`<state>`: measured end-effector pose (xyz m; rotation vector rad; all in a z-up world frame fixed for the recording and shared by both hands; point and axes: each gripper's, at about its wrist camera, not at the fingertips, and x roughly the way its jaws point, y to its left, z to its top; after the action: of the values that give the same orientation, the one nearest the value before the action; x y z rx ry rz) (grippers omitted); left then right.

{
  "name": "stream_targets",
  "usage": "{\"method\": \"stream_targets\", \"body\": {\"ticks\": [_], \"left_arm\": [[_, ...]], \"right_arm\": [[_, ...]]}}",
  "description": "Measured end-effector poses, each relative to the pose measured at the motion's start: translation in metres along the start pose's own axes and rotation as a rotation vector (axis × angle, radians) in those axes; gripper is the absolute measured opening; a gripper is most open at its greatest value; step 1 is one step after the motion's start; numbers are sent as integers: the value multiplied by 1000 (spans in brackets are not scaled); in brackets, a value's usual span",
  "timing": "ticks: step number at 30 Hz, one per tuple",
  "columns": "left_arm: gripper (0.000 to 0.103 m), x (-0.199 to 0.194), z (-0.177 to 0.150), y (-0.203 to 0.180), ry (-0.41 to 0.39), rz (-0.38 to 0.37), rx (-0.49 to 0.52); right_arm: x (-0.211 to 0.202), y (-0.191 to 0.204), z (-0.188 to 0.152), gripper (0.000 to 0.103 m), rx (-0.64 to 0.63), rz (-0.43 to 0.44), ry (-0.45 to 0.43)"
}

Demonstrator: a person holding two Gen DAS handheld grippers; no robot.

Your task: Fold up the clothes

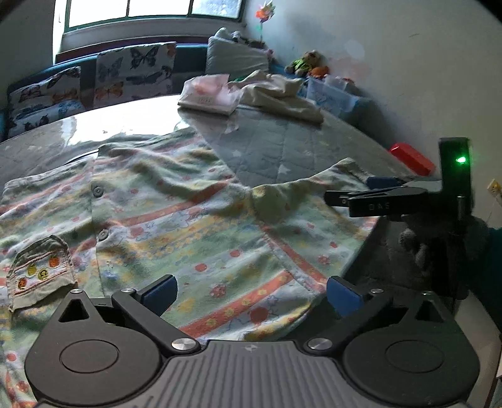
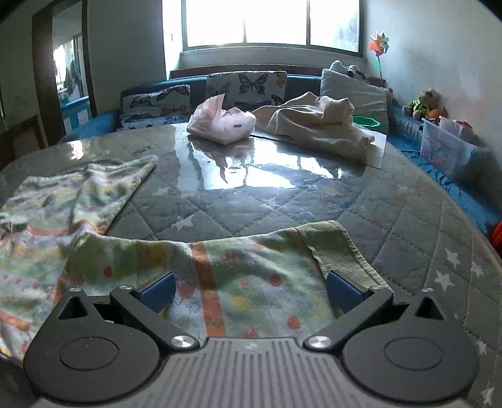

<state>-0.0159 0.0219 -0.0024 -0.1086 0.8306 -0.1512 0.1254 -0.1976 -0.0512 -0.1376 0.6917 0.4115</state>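
Both claws, left and right, gape wide over the shirt; its sleeve at the surface's near edge could slip off.

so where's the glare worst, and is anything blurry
Right wrist view: the bright window blows out and mirrors on the glossy quilted grey table cover. Left wrist view: similar glare far left, and the striped floral pyjama shirt looks soft; both frames bend at the edges.
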Motion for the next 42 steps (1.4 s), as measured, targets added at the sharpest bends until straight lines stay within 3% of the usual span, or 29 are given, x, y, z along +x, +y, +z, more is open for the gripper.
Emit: {"method": "stream_targets", "body": {"ticks": [10,35,40,42], "left_arm": [[103,16,-1,2,75,47,-57],[103,18,-1,-1,74,62,-34],[103,14,1,1,58,49,-50],[103,9,3,2,43,48,-54]], "right_arm": [[1,0,-1,103,-13,-8,1],[-14,-13,-1,102,30,-23,-19],[-22,-33,-1,96,86,-67,-21],[-21,-46,0,88,134,-84,-4]]}}
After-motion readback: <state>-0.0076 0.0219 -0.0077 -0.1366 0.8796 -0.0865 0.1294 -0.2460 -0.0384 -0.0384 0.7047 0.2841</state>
